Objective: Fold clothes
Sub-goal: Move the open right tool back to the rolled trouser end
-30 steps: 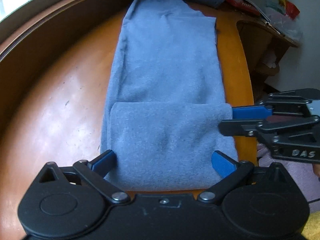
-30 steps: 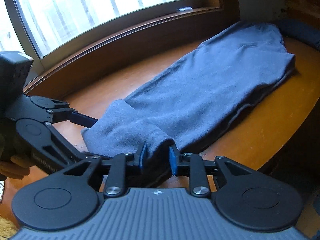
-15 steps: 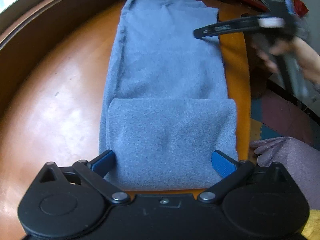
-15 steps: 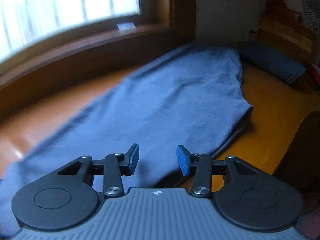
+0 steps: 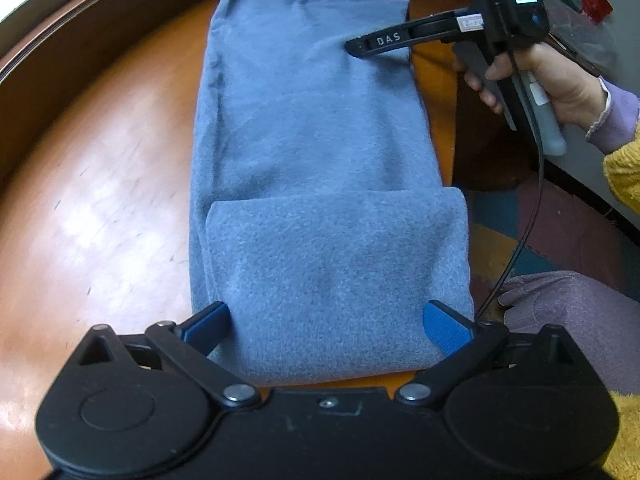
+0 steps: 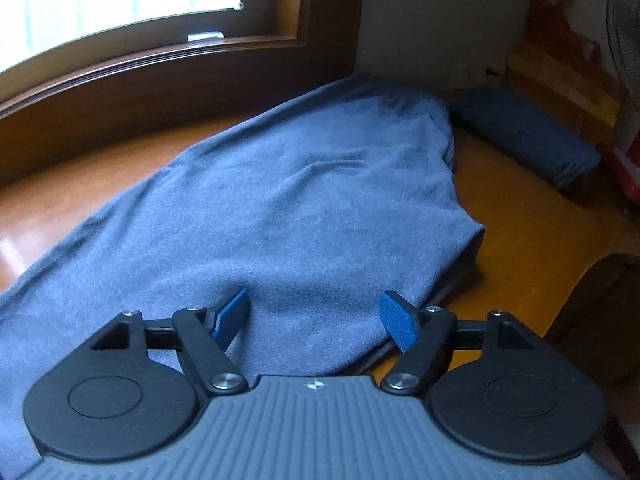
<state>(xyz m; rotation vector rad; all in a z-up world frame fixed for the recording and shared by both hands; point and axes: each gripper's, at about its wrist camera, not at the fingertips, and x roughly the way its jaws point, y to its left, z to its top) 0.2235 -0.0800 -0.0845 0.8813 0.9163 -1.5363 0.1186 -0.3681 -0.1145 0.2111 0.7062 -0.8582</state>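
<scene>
A long blue-grey fleece garment [image 5: 312, 120] lies flat along the wooden table [image 5: 100, 200], its near end folded back into a flap [image 5: 336, 260]. My left gripper [image 5: 328, 324] stands open just over that flap, one finger at each side of it, pressing nothing. A hand holds my right gripper [image 5: 356, 46] over the garment's far right edge. In the right wrist view its jaws are opening; the right gripper [image 6: 314, 316] hovers over the garment [image 6: 300, 200], and the pads grip no cloth.
A dark blue folded cloth [image 6: 524, 136] lies at the table's far end by the wall. The window sill [image 6: 160, 60] runs along the left side. The table's right edge [image 5: 446, 120] drops to the floor, where a purple cloth [image 5: 560, 312] and a cable [image 5: 532, 216] show.
My right gripper let go of the folded flap's right corner, swung away to the garment's far part, and its jaws widened. The flap stays lying flat.
</scene>
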